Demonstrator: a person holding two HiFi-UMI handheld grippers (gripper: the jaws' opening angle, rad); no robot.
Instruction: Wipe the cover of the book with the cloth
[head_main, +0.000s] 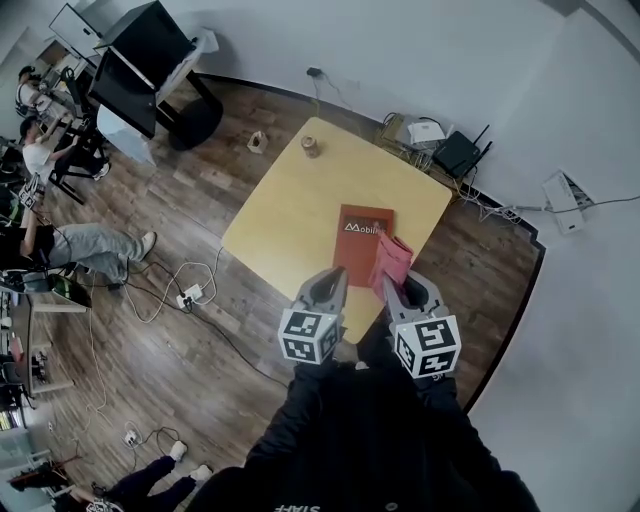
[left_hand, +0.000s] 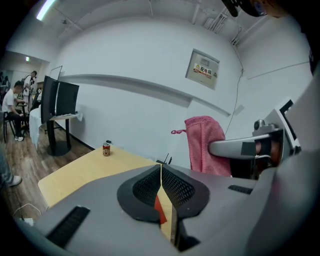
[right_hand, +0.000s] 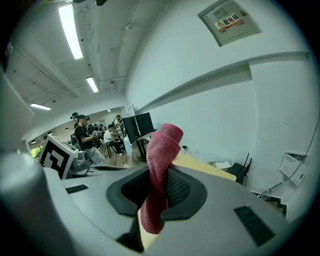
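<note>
Left gripper (head_main: 338, 276): jaws pressed fully together with nothing between them, poised over the near edge of the yellow table (head_main: 285, 215). Just beyond its tip the red book (head_main: 360, 238) lies flat, cover up, near the table's near corner. It is judged thin, stiff and light, with a smooth cover likely to slide under a wiping stroke, so the closed left tip would best pin a bare corner or the left margin. The pink cloth (head_main: 391, 260) hangs over the book's right edge; contact with the cover cannot be confirmed. It is judged soft, limp and light terry, best held bunched by one fold. Right gripper (right_hand: 160, 186): jaws clamped on exactly such a fold, the remainder drooping free.
</note>
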